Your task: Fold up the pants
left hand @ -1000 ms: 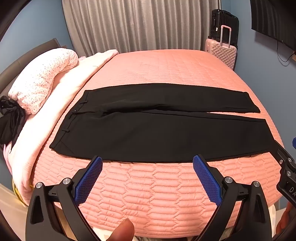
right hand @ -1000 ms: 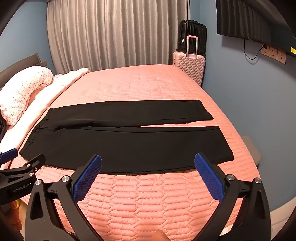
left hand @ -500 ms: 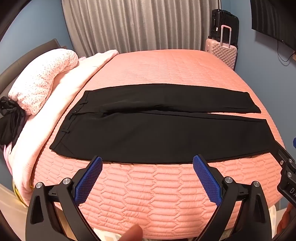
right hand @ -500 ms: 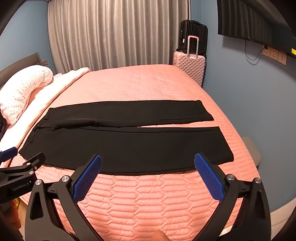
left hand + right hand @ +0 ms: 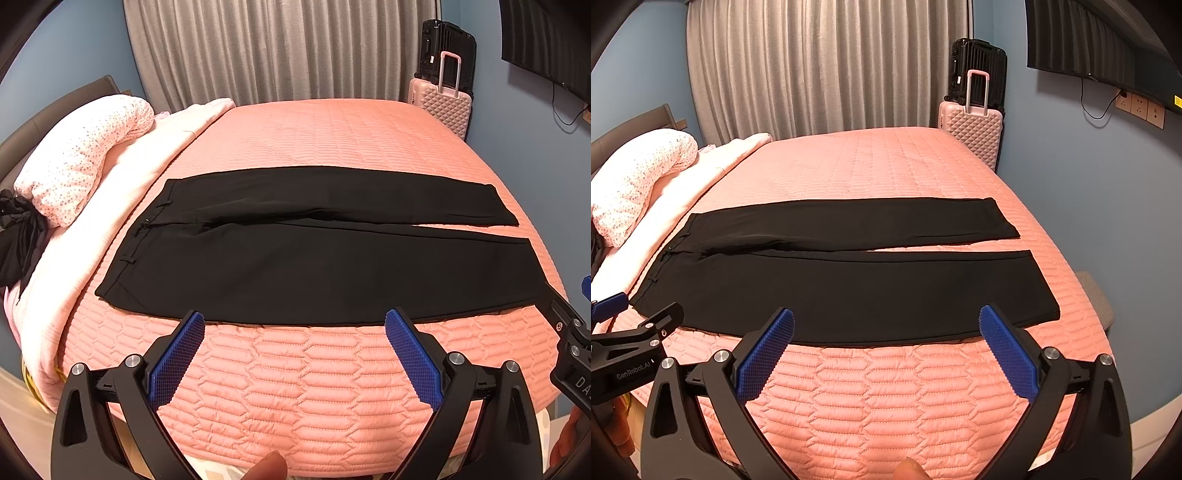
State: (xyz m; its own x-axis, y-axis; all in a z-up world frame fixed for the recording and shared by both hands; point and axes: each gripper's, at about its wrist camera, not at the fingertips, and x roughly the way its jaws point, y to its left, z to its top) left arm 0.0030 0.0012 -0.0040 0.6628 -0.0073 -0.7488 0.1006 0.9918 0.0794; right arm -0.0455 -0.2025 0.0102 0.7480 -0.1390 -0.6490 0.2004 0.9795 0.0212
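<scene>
Black pants (image 5: 314,258) lie flat and spread out on the pink quilted bed (image 5: 314,387), waistband at the left, both legs side by side running right. They also show in the right wrist view (image 5: 849,288). My left gripper (image 5: 293,325) is open and empty, just short of the pants' near edge, towards the waist half. My right gripper (image 5: 886,325) is open and empty, just short of the near edge, towards the leg ends. Each gripper's tip shows at the edge of the other's view.
A spotted white pillow (image 5: 81,158) and a pale pink blanket (image 5: 122,192) lie at the bed's left. A black cloth bundle (image 5: 18,236) hangs at far left. A pink suitcase (image 5: 971,129) and a black one stand by the grey curtain. A grey stool (image 5: 1095,299) sits right of the bed.
Both grippers have stayed nearly still with jaws wide open. The pants have not moved.
</scene>
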